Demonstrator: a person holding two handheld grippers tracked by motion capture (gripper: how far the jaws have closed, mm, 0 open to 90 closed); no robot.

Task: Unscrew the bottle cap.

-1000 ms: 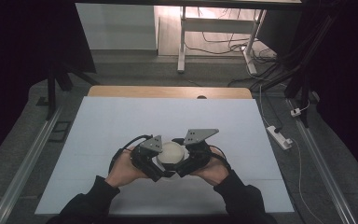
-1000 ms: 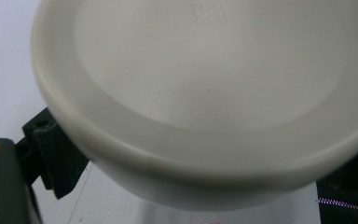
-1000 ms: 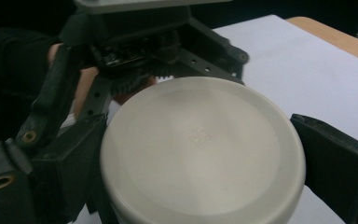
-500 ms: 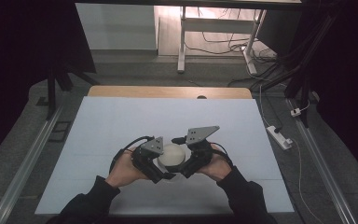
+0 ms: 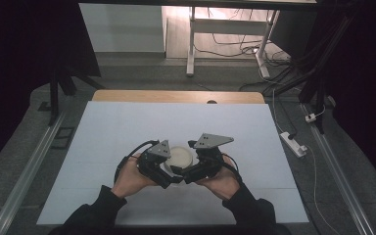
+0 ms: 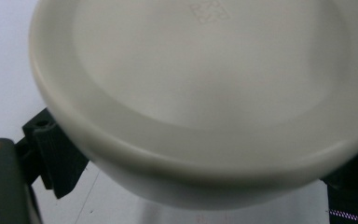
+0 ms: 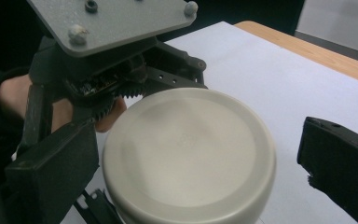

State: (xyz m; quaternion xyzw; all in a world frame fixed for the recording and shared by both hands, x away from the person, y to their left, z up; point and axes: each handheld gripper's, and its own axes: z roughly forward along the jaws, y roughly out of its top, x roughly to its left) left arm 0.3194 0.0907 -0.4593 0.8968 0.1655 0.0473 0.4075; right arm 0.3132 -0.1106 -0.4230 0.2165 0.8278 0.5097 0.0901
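Note:
A cream round jar [image 5: 181, 154] with a smooth lid stands on the white table [image 5: 127, 127], near the front middle. My left gripper [image 5: 172, 172] comes in from the left and is shut on the jar below its lid. In the left gripper view the jar [image 6: 205, 93] looms close, with a black jaw tight on each side. My right gripper [image 5: 191, 172] comes in from the right. In the right gripper view its jaws stand open around the jar [image 7: 186, 154], with a clear gap on the right side. Behind the jar a black finger [image 7: 182, 63] of the left gripper wraps round it.
The table's wooden far edge [image 5: 176, 96] runs along the back. A white power strip [image 5: 292, 143] lies on the floor to the right of the table. Metal rails [image 5: 34, 161] flank both sides. A desk frame [image 5: 191, 44] with cables stands beyond.

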